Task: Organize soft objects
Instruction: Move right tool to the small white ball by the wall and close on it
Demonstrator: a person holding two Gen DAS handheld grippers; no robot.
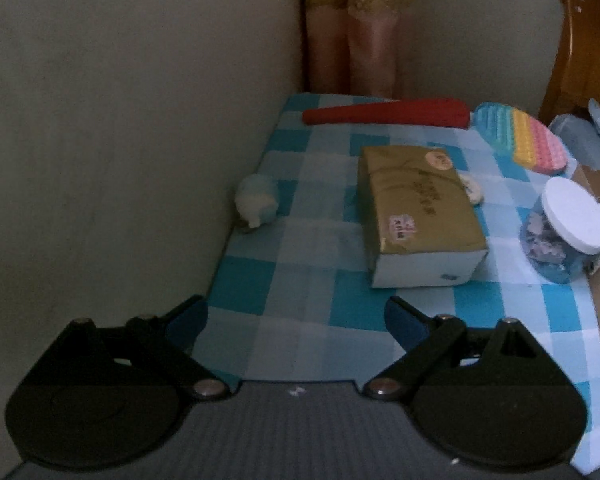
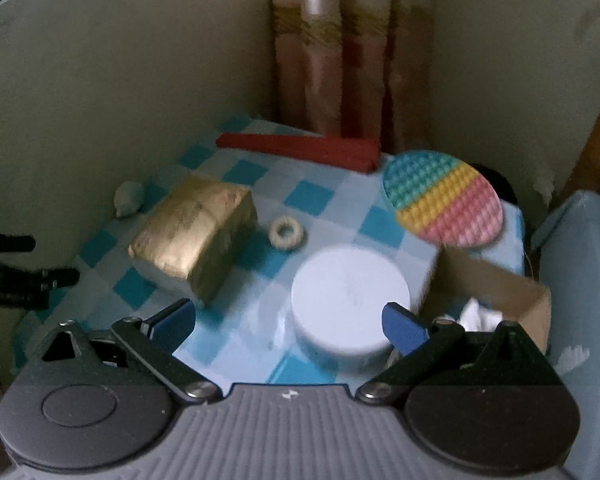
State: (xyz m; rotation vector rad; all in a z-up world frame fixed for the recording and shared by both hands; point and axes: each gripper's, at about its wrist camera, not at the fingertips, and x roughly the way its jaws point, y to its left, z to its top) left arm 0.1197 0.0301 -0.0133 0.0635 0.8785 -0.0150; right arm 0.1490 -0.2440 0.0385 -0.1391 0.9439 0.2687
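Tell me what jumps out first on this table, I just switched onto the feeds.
The rainbow bubble mat at the far right edge of the checked tablecloth is brightest, with a long red plush beside it along the back. Mid-table lies a gold tissue pack; a white-lidded jar stands between the right gripper fingers, both grippers open.

Both of my wrist views are dim and grainy, with black fisheye corners and bowed walls. Motion blur smears my right view, worst on the white jar lid [image 2: 350, 300]. Faint daylight glows at 12 o'clock behind the curtain [image 1: 356, 28].
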